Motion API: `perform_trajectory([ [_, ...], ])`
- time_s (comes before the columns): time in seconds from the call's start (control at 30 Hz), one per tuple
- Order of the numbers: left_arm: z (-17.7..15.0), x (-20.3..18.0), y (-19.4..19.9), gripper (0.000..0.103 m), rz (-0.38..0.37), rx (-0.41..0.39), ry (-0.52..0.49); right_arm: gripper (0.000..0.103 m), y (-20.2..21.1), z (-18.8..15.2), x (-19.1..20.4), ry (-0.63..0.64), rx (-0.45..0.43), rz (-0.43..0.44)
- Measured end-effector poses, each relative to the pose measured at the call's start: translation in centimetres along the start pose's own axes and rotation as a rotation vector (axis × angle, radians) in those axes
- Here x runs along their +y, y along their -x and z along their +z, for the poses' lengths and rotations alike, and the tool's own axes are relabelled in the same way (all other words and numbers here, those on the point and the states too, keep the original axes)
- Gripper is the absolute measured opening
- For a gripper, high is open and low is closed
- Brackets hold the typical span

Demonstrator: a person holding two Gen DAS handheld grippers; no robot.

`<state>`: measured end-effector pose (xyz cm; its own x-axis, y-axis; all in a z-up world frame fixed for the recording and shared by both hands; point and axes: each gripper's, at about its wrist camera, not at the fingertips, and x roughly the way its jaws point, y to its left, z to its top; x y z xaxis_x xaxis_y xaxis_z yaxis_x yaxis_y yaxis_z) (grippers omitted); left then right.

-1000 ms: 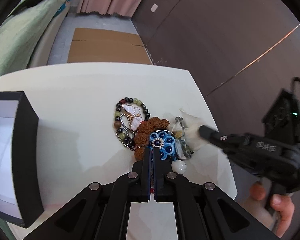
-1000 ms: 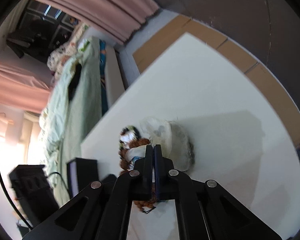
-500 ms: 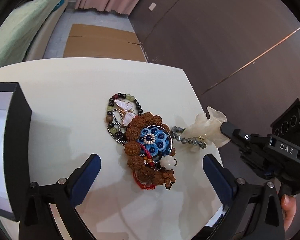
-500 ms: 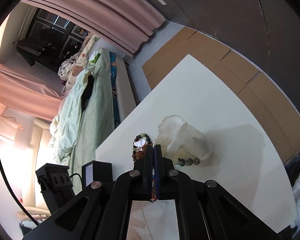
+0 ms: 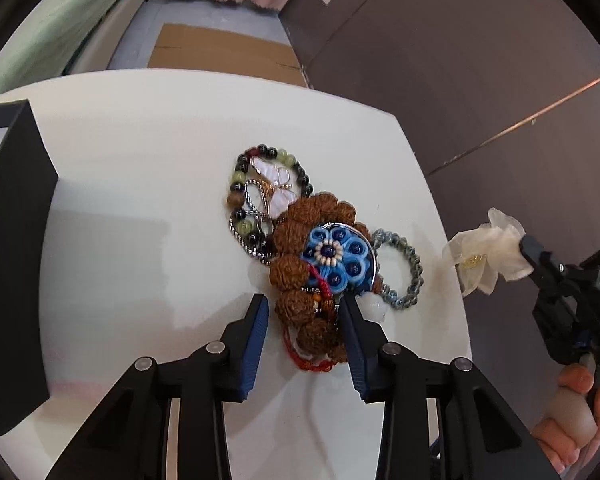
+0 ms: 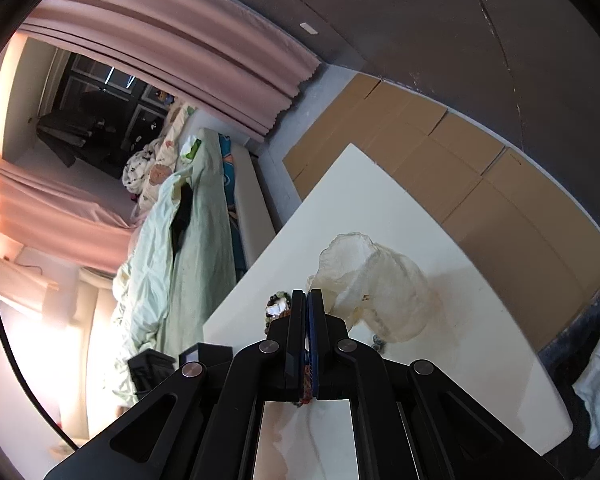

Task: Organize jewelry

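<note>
Task judged at an early stage: nearly all jewelry lay heaped in one tangle near the right edge of the white table [image 5: 148,168]. Noted in the heap: a bracelet of dark and green beads [image 5: 260,156] at the far side, a pale butterfly pendant [image 5: 278,190] on a silver chain inside its loop, a string of large brown knobbly beads [image 5: 300,256] over the middle, a round blue flower piece [image 5: 338,256] on top of those, a red cord [image 5: 312,364] trailing at the near end, a small white stone [image 5: 373,307], and a grey-green bead bracelet [image 5: 406,268] touching the heap on its right side. Left gripper [image 5: 303,312] seen spread, its blue-padded fingers [image 5: 256,332] straddling the near end of the brown beads; contact with them not clear, nothing pinched. Right gripper [image 6: 308,312] seen pressed together on a thin white gauze pouch [image 6: 380,280], held up off the table beyond its right edge in the left wrist view; something small and gold showed through the fabric, not identified. Black box [image 5: 16,240] with a pale lining stood at the left of the table, well apart from the heap; no jewelry visible in the part shown. Judged done: one pouch lifted clear of the pile, at most. Judged left: untangling each piece and placing everything, presumably in the box.
</note>
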<state>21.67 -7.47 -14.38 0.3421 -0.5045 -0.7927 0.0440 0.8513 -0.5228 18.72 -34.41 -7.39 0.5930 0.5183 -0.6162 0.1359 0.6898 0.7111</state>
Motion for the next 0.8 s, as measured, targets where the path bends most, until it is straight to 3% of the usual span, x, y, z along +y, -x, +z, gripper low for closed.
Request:
perform_trajectory([
  [0.23,-0.1,0.6,0.7,0.018,-0.029,-0.034,0.038,0.003,0.2,-0.1,0.2,0.007,0.016,0.007],
  [0.8,0.4,-2.9,8.3,0.018,-0.149,-0.198,-0.043,0.003,0.3,-1.0,1.3,0.053,0.032,0.043],
])
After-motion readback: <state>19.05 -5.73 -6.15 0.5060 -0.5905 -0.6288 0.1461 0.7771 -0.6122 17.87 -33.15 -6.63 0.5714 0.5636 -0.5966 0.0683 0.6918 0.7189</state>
